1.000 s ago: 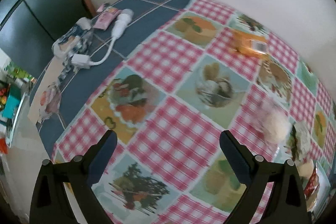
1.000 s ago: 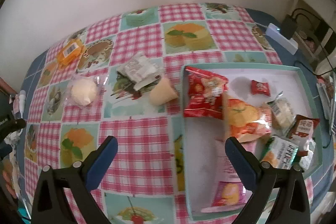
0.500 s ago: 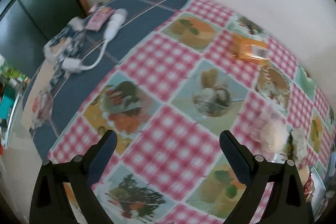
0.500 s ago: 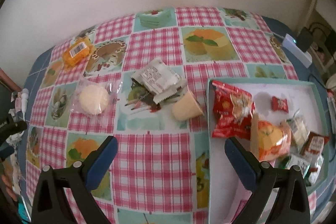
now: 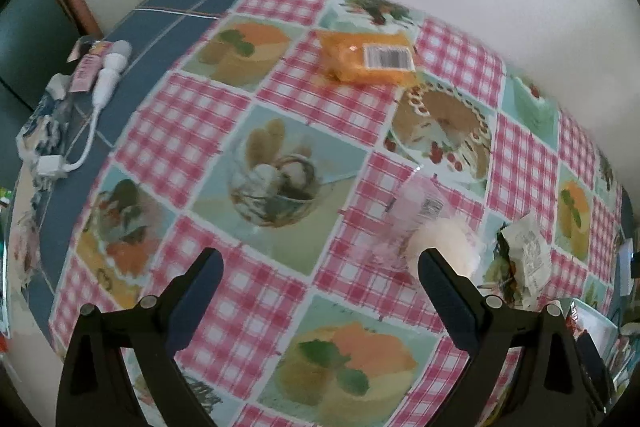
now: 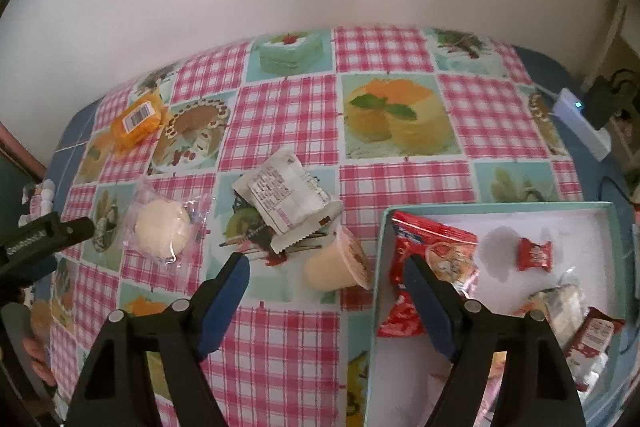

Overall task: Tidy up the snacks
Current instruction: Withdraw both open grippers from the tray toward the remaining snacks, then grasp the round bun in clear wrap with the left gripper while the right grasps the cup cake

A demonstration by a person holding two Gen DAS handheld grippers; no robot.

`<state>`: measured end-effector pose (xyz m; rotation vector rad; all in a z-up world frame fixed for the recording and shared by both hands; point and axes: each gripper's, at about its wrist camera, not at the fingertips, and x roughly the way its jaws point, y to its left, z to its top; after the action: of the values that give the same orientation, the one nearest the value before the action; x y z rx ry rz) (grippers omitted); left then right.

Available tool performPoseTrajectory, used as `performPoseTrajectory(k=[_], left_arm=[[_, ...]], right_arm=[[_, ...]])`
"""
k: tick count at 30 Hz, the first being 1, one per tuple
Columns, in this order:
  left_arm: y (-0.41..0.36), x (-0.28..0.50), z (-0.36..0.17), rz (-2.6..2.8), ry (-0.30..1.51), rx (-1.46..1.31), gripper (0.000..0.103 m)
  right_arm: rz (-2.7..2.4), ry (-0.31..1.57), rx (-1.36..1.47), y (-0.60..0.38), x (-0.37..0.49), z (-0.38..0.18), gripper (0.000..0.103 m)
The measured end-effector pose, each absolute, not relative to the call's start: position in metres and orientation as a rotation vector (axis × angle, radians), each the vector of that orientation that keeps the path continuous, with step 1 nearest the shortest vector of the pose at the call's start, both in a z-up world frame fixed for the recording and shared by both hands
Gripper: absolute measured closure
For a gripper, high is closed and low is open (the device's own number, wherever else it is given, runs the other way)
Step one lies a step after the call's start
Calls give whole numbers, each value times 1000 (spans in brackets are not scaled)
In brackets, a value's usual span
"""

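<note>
several snacks already lie in the box (image 6: 600, 205), but 4 remain on the counter (image 6: 280, 347): cup (image 6: 336, 267), packet (image 6: 286, 195), bun (image 6: 162, 227), orange pack (image 6: 138, 117). the right tool (image 6: 326, 277) is closing, empty, near the cup; the left tool (image 5: 320, 267) hangs open, empty, beside the bun.

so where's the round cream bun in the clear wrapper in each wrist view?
Left wrist: the round cream bun sits lower right, partly behind the right-hand jaw.
Right wrist: the bun lies left of centre, beyond the jaws.
Shared landmark: the orange packet with a barcode, farther back toward the wall in both.
</note>
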<state>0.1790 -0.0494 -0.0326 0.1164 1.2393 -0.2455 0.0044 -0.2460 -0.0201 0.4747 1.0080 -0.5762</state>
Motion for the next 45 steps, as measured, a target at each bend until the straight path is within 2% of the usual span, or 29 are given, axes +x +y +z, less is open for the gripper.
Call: performPoseTrajectory(k=[3,9,26,45], left_arm=[[-61,179,-36,-268,1234,129,5],[-88,173,-45,-359,1223,173,5],[-127,160,-73,-488,1228,288,5],[-145,161,-91,-487,1209,331,5]], right_arm=[[-548,1022,494,-249,10,-30,41],[-526,1027,500,-252,14,-41,44],[-514,1064,494,-252,19,-56,45],[-504,1141,264,-231,30,-61,43]])
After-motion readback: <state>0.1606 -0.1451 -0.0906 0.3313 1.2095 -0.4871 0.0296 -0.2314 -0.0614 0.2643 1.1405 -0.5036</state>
